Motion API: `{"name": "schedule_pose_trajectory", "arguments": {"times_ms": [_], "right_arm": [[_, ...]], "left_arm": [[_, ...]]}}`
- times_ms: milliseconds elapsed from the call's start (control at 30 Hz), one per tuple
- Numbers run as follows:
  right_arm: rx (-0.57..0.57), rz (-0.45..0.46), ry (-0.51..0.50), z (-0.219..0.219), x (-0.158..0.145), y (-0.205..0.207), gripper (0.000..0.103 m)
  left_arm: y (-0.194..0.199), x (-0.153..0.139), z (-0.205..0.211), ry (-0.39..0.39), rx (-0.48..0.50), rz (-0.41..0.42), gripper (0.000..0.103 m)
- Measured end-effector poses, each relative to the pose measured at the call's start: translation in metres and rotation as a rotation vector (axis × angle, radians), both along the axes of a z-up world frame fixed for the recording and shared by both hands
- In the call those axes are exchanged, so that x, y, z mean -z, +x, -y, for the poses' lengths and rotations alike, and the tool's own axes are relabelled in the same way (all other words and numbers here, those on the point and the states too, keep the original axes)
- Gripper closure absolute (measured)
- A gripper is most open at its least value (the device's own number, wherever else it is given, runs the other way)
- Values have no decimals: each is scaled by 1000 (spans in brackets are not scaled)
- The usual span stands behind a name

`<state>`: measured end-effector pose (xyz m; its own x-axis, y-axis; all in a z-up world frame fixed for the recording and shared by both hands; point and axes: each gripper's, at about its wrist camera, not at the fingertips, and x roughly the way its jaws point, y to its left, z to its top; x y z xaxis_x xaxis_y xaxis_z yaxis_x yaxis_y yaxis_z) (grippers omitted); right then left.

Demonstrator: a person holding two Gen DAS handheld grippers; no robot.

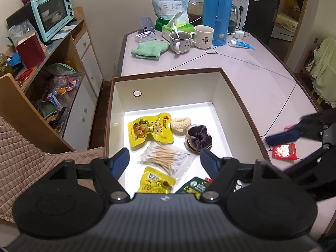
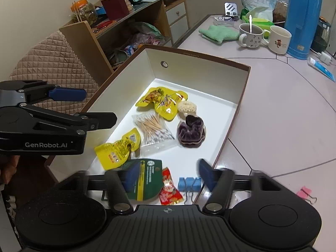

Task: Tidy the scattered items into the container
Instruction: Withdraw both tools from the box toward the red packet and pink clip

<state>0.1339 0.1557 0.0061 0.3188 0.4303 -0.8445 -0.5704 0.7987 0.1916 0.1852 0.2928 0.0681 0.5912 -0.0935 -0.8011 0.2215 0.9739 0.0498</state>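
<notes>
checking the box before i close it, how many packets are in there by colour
yellow pouches: 2
green packet: 1
red packet: 1
clear bag of cotton swabs: 1
total: 5

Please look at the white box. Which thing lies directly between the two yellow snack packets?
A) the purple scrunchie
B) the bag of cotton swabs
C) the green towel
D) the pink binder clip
B: the bag of cotton swabs lies in the box, between the yellow packets.
</notes>
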Motion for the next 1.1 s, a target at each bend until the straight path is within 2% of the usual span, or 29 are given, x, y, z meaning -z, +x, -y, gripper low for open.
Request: {"name": "schedule_pose_trajectory", "arguments": {"times_ms": [467,1100], "right_arm": [[3,9,29,13,-12,-39,13],[81,11,42,29,-16,-78,13]], "left_arm": [[-41,-10,3,54,-34,20,26],[-76,-7,-2,8,-29,4,26]]}}
